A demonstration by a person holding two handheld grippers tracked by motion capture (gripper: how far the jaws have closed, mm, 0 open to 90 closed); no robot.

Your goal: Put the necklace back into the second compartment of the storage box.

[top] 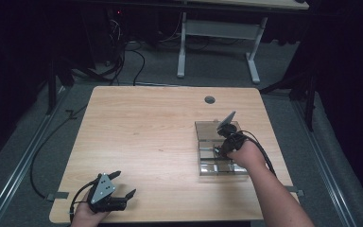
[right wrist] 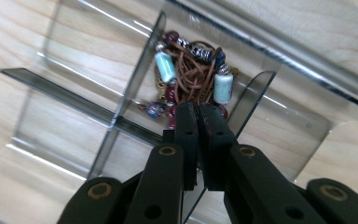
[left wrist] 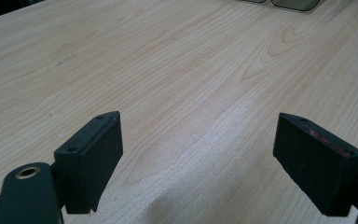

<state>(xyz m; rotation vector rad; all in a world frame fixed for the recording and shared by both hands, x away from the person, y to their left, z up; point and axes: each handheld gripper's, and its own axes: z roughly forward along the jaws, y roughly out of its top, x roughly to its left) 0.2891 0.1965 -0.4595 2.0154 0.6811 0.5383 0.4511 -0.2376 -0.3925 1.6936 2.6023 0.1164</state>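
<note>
Two jaws of the right gripper (right wrist: 198,109) stand nearly closed, pinching the beaded necklace (right wrist: 191,77) cord inside the clear organiser (right wrist: 74,112), far-right compartment.

No legible text

No lettering, label, brand, number or sign reads anywhere: the wooden worktop (top: 151,137), the clear divided tray (right wrist: 74,107) and the beaded cord bundle (right wrist: 191,74) all carry plain, unmarked surfaces.
</note>
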